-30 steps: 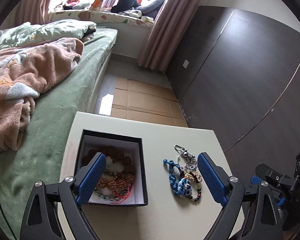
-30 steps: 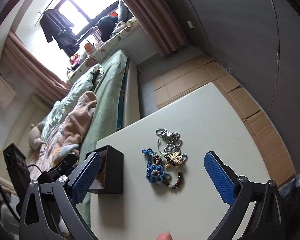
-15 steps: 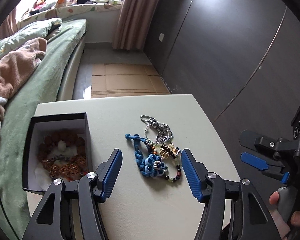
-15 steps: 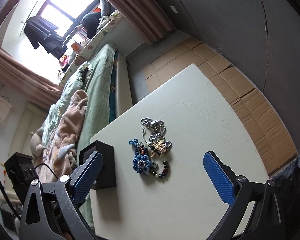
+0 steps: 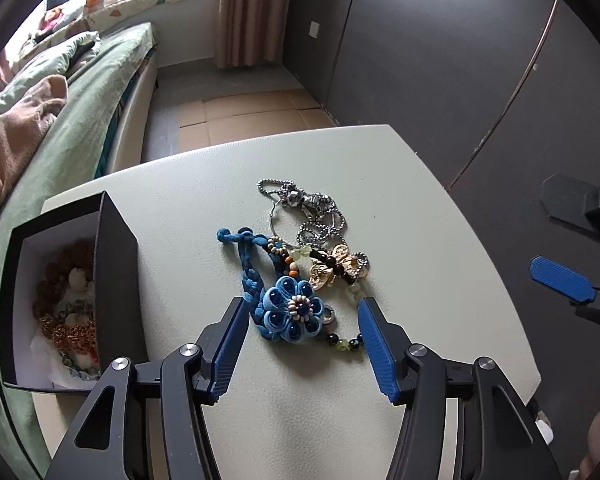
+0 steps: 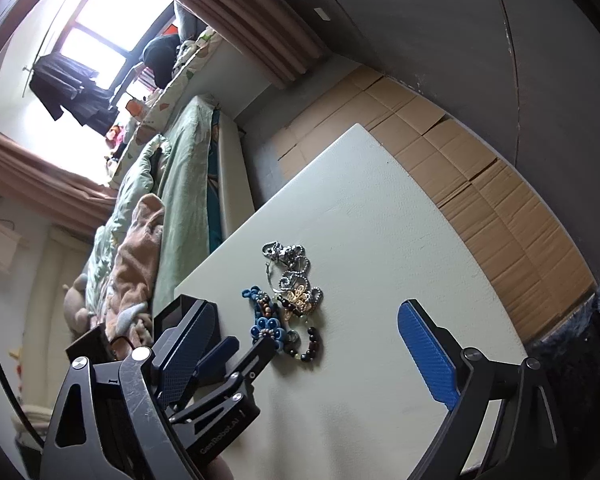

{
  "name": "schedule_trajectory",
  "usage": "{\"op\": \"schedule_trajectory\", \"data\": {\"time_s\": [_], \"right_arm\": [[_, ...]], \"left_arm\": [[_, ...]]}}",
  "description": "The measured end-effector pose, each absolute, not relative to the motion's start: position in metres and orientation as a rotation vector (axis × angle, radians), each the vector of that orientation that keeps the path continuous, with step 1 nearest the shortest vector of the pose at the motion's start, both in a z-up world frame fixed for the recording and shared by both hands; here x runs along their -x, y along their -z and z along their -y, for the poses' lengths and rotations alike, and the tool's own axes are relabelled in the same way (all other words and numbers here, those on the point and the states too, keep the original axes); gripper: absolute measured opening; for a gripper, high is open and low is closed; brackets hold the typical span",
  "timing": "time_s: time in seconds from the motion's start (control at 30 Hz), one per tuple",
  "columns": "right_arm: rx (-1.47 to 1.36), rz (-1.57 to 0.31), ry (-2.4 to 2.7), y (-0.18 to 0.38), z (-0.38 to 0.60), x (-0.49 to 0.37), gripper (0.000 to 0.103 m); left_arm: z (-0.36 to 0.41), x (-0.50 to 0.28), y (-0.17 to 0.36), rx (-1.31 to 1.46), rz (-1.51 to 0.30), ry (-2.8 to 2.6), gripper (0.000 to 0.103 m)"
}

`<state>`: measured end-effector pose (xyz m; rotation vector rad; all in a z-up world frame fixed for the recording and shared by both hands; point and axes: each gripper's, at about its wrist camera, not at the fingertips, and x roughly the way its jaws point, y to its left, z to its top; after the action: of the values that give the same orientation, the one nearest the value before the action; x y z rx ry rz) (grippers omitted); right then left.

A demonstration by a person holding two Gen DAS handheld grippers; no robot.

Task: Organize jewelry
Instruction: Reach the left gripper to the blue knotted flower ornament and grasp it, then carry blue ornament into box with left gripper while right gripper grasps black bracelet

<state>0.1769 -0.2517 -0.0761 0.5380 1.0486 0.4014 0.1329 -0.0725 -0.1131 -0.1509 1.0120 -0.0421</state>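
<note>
Left gripper (image 5: 300, 316) nearer: jaws parted, narrowing, straddling blue flower bracelet (image 5: 292, 312) on counter (image 5: 420, 240); pads not touching. Right gripper (image 6: 312, 340) jaws wide, empty, pile ahead.

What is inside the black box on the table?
The black box has a white interior holding brown beads, pale beads and a gold-coloured chain on white paper. Its near wall hides part of the contents; what lies underneath cannot be seen.

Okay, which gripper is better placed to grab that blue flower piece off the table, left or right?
Left. The left gripper straddles the blue flower piece; its jaws have just been closing, not yet pressing. The right gripper stands wide open, off to the side.
</note>
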Motion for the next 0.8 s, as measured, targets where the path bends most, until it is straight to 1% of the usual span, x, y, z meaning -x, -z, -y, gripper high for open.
{"op": "schedule_trajectory", "data": {"time_s": [0.2,0.23,0.3,0.37,0.43,0.47,0.5,0.53,0.57,0.63,0.8], "right_arm": [[-0.519,-1.055,-0.395,0.076,0.253,-0.180,0.094],[-0.519,-1.057,-0.396,0.076,0.253,-0.180,0.094],[-0.513,-1.060,-0.397,0.077,0.252,-0.180,0.094],[-0.498,-1.062,-0.399,0.078,0.248,-0.180,0.094],[-0.478,-1.067,-0.400,0.079,0.245,-0.181,0.093],[-0.469,-1.071,-0.402,0.081,0.243,-0.182,0.091],[-0.462,-1.079,-0.406,0.083,0.240,-0.182,0.084],[-0.457,-1.094,-0.410,0.086,0.239,-0.183,0.079],[-0.454,-1.104,-0.411,0.089,0.237,-0.184,0.077],[-0.442,-1.122,-0.413,0.094,0.233,-0.186,0.068],[-0.391,-1.157,-0.428,0.104,0.218,-0.187,0.053]], "left_arm": [[0.074,-0.140,0.129,0.127,-1.058,0.028,0.057],[0.075,-0.142,0.131,0.122,-1.061,0.025,0.055],[0.075,-0.145,0.134,0.117,-1.070,0.020,0.037],[0.073,-0.145,0.135,0.140,-1.066,0.032,0.033],[0.069,-0.143,0.132,0.171,-1.048,0.042,0.032],[0.066,-0.141,0.129,0.187,-1.036,0.044,0.032],[0.063,-0.139,0.125,0.203,-1.025,0.048,0.031],[0.061,-0.138,0.122,0.217,-1.015,0.052,0.031],[0.059,-0.136,0.118,0.233,-1.003,0.056,0.031],[0.053,-0.132,0.112,0.257,-0.981,0.058,0.030],[0.042,-0.123,0.095,0.298,-0.930,0.057,0.030]]}}
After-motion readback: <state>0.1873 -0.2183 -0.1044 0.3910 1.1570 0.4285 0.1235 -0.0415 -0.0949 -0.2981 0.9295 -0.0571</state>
